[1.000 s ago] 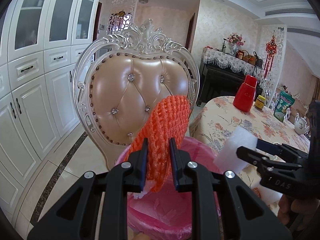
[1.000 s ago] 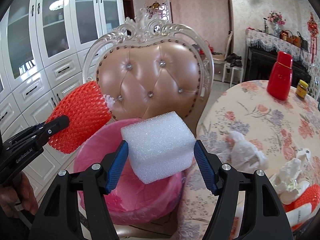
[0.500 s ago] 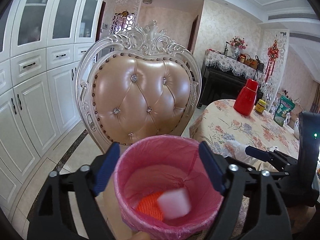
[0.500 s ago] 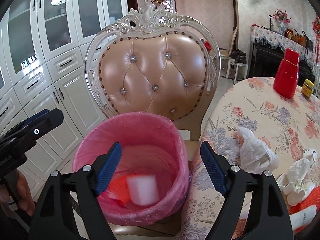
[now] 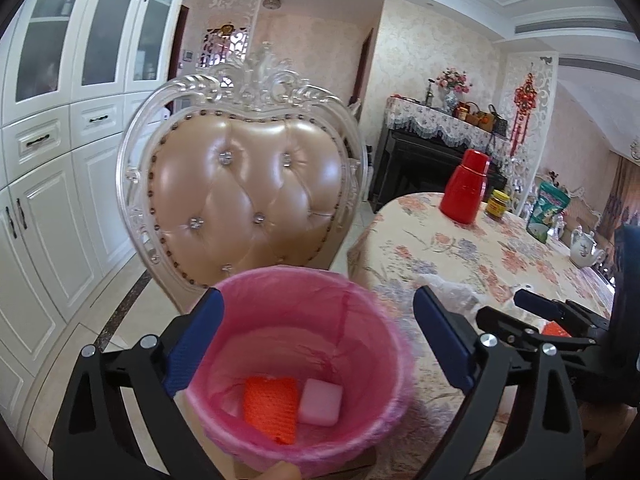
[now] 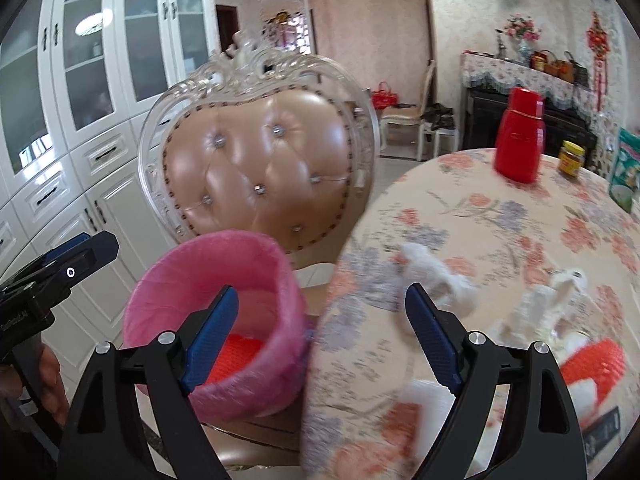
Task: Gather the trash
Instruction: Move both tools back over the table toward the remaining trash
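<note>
Orange net (image 5: 271,407) and white foam block (image 5: 321,401) lie in the pink bin (image 5: 362,308). Both grippers, left (image 5: 316,344) and right (image 6: 322,330), have just been opening their fingers; nothing between them. Crumpled wrappers (image 6: 440,280) remain on the counter (image 6: 500,220).

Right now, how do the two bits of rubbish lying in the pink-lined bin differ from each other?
The orange foam net sleeve is bright, ribbed and mesh-textured; the white foam block is pale and smooth-faced. The sleeve looks longer and flatter, the block squarer and chunkier. The sleeve lies left of the block in the left wrist view. Both rest side by side on the bottom of the pink-lined bin, and neither is held.
</note>
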`<action>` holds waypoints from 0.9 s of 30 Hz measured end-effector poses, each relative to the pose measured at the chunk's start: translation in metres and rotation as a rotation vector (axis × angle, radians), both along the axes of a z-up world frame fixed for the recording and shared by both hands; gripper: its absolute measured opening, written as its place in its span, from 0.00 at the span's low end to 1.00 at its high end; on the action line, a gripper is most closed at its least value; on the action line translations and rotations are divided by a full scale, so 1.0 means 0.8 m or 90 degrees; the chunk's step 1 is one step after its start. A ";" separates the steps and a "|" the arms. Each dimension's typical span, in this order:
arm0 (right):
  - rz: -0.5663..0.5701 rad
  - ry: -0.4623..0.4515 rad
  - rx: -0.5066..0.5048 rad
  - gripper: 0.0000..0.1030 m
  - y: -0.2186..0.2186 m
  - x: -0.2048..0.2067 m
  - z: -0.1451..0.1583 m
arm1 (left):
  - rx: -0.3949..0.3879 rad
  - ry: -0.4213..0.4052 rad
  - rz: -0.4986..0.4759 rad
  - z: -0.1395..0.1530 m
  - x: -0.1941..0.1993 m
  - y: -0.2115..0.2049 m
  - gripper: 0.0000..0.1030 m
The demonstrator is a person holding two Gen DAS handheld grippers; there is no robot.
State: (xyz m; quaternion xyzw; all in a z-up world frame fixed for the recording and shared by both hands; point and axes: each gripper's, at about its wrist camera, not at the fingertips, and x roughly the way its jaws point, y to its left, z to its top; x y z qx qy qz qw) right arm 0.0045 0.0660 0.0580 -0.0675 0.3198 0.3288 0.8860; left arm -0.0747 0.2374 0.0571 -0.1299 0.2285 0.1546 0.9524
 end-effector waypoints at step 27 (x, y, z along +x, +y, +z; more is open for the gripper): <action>-0.204 0.003 -0.011 0.83 -0.269 0.006 -0.011 | -0.003 0.050 -0.166 -0.021 0.078 -0.196 0.91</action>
